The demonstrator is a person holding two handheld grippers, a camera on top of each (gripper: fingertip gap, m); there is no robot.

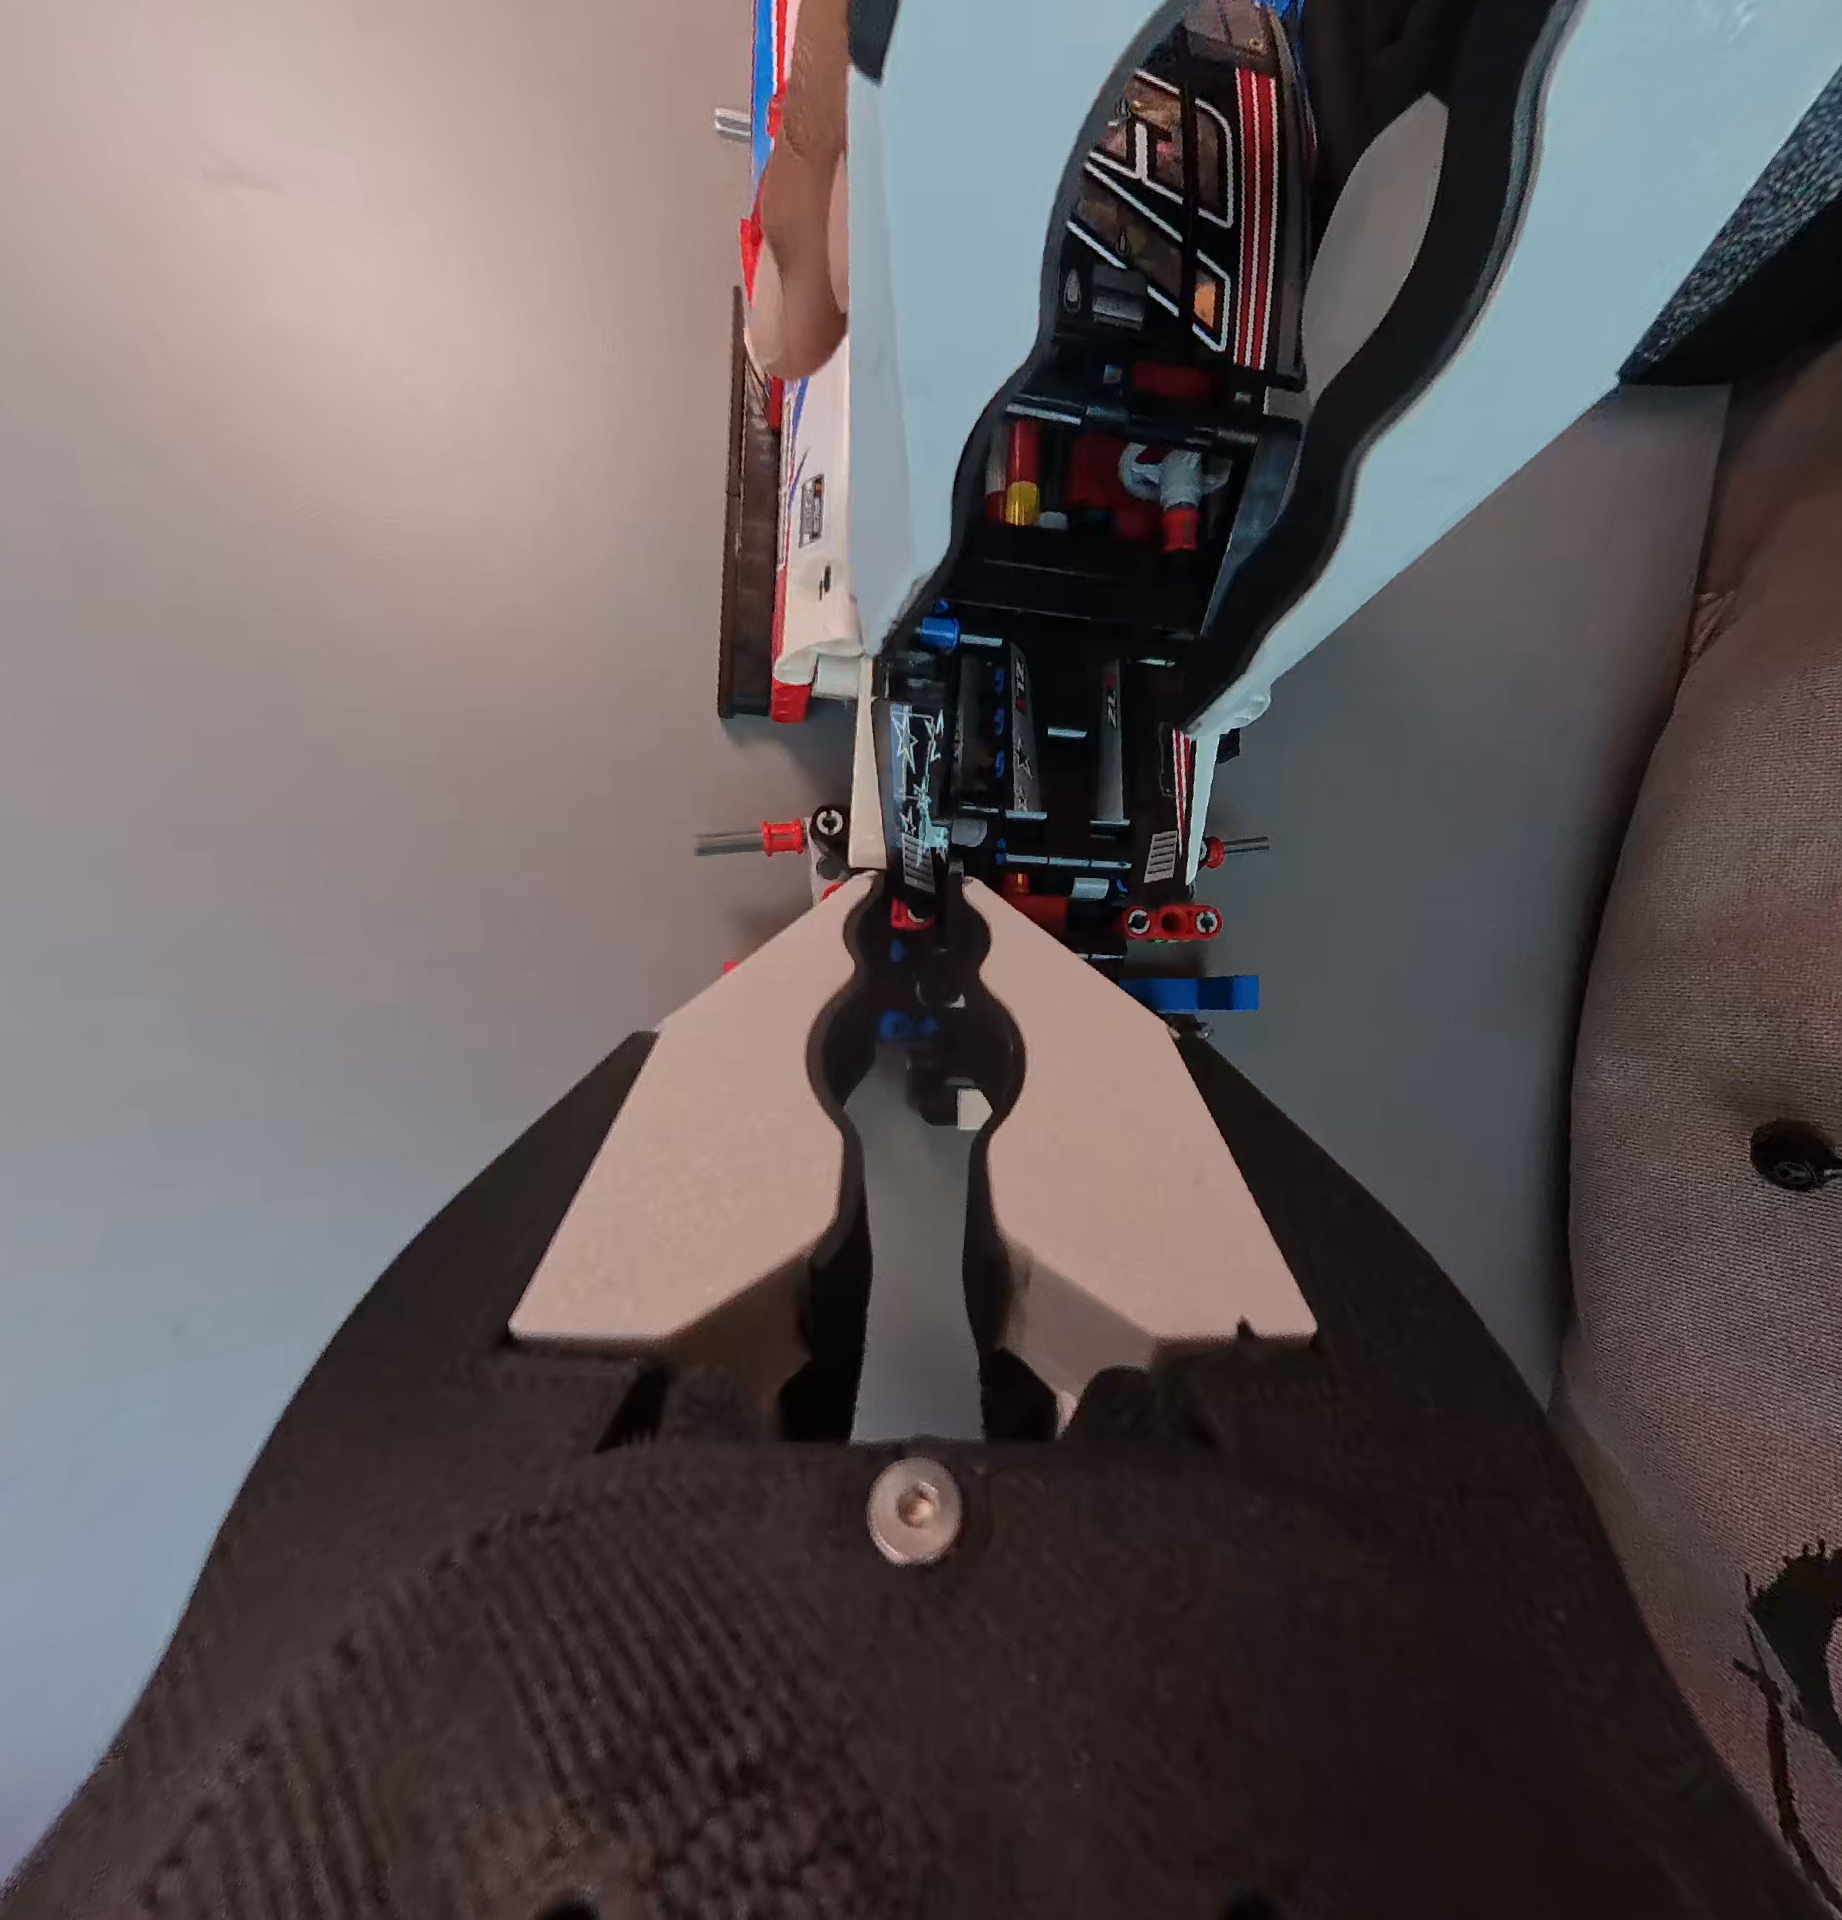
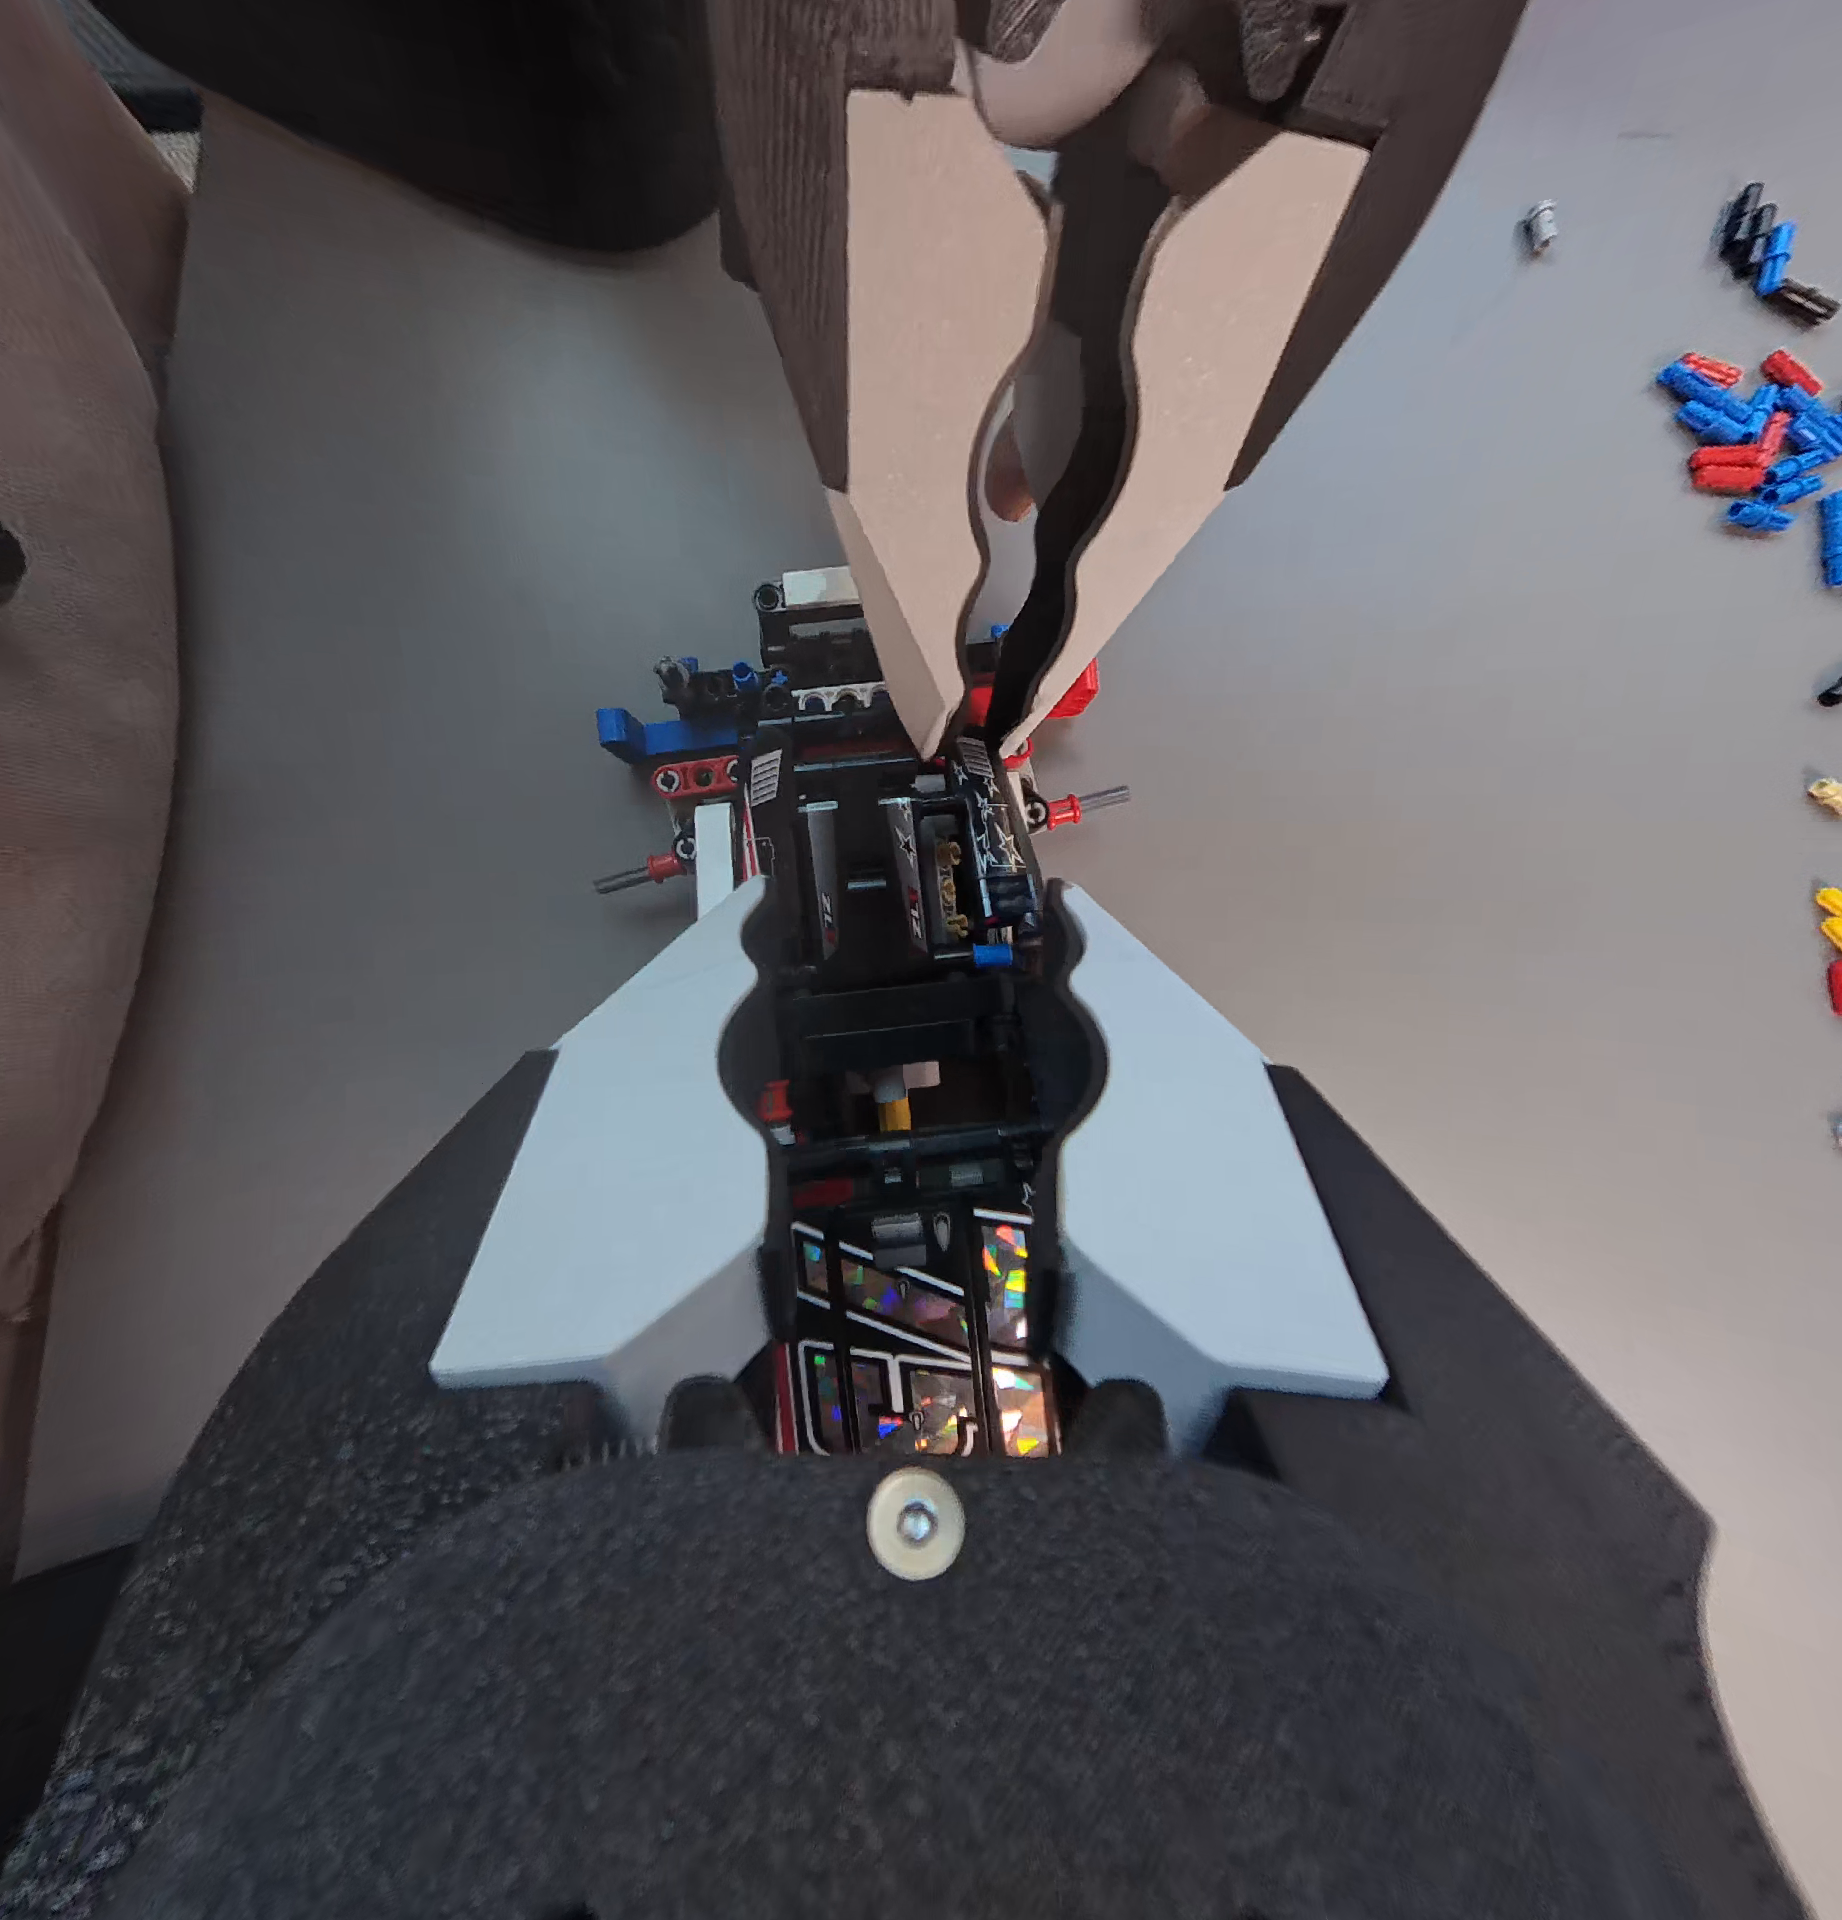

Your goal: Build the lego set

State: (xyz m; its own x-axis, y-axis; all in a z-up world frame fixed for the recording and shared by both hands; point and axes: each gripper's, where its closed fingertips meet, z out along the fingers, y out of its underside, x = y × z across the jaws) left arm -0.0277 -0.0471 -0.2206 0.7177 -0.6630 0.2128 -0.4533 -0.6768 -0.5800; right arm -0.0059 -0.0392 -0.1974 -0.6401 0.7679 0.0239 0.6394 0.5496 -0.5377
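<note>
We see the car (image 2: 896, 935) on the desk (image 2: 1416, 935), lying lengthwise between the jaws of our right gripper (image 2: 909, 904), which clamp its black body from both sides. Our left gripper (image 1: 922, 894) has its jaws pinched together on a starred panel (image 1: 917, 800) at the car's far end. Loose pins (image 2: 1769, 436) lie well apart.

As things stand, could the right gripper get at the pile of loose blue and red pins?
Probably not yet: the right gripper is closed around the car model, so it must let go first. The pins lie uncovered on the table.
</note>
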